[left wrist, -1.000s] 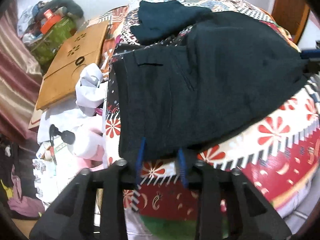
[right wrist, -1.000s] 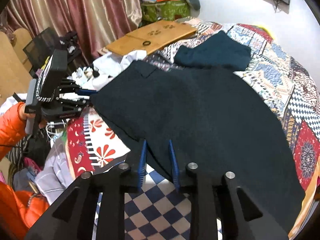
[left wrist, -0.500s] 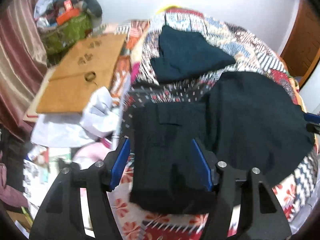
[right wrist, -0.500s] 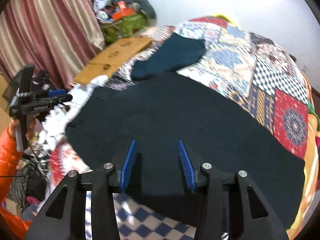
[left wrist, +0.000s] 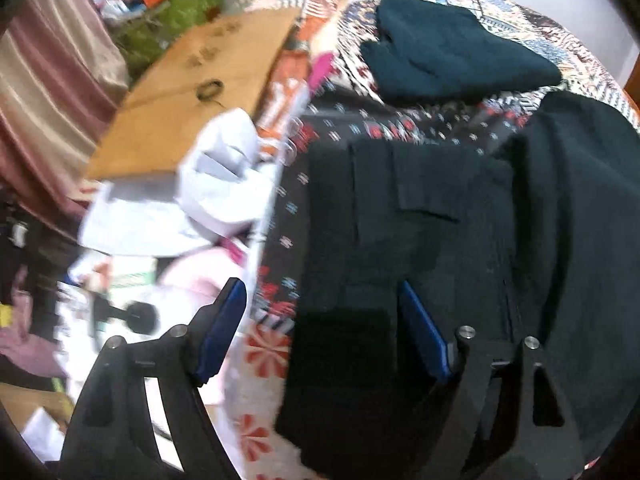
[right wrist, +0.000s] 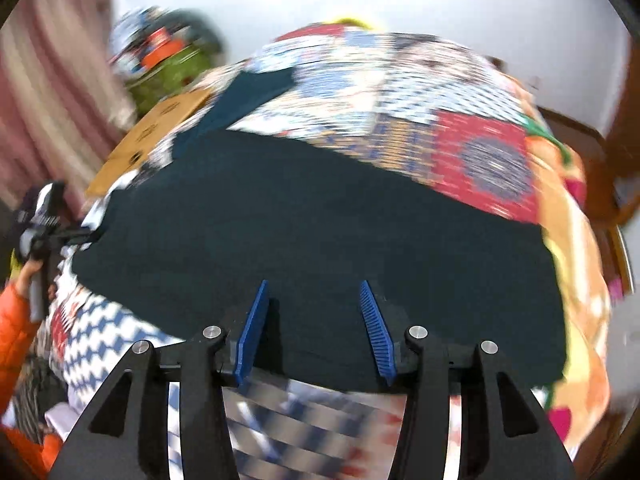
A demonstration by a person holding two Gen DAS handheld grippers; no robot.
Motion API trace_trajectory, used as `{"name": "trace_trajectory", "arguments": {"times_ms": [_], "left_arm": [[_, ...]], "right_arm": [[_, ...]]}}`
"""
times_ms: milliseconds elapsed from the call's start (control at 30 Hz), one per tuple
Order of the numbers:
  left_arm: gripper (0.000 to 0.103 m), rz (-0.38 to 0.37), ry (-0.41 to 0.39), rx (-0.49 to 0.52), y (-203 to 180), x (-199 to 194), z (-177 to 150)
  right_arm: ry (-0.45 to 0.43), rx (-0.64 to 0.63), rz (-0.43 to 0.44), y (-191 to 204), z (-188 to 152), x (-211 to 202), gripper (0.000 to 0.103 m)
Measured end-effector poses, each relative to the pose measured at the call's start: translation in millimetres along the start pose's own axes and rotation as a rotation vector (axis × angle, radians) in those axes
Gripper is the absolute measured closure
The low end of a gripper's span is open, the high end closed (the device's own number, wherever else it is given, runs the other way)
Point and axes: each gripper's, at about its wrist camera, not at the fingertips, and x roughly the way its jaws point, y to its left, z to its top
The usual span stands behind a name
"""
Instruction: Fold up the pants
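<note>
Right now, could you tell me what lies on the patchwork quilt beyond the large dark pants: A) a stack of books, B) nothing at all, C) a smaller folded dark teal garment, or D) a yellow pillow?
C: a smaller folded dark teal garment lies on the patchwork quilt beyond the large dark pants.

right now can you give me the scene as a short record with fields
surface: patchwork bedspread
pants: dark pants spread flat across the bedspread
other garment: folded dark teal garment beyond the pants
left gripper: open, jaws just been opening, over the pants' edge, nothing pinched
right gripper: open, jaws just been opening, over the pants' near edge, nothing pinched
beside bed: wooden board, white cloth
</note>
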Motion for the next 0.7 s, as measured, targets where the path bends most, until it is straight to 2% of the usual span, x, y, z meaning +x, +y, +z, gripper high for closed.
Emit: {"name": "trace_trajectory", "arguments": {"times_ms": [67, 167, 300, 367, 467, 567, 633, 700], "left_arm": [[0.027, 0.011, -0.023, -0.003, -1, -12, 7], [0.027, -0.029, -0.074, 0.004, -13, -36, 22], [0.027, -0.172, -0.081, 0.034, -50, -59, 35], [0.027, -0.244, -0.074, 0.073, -78, -66, 39], [0.027, -0.306, -0.059, 0.155, -120, -71, 43], [0.027, -0.310, -0.036, 0.263, -166, -69, 41], [0.027, -0.267, -0.081, 0.311, -188, -75, 38], [0.027, -0.254, -0.102, 0.340, -202, -77, 39]], "right_arm": [[-0.008, 0.086, -0.021, -25, -6, -9, 0.059], [-0.012, 0.203, -0.063, -60, -23, -22, 0.059], [-0.004, 0.348, -0.095, -90, -50, -29, 0.056], [-0.003, 0.428, -0.073, -105, -64, -30, 0.056], [-0.005, 0.549, -0.011, -119, -77, -26, 0.056], [-0.009, 0.627, 0.024, -128, -87, -20, 0.056], [-0.035, 0.665, 0.031, -133, -91, -19, 0.056], [-0.059, 0.703, 0.054, -141, -93, -15, 0.056]]}}
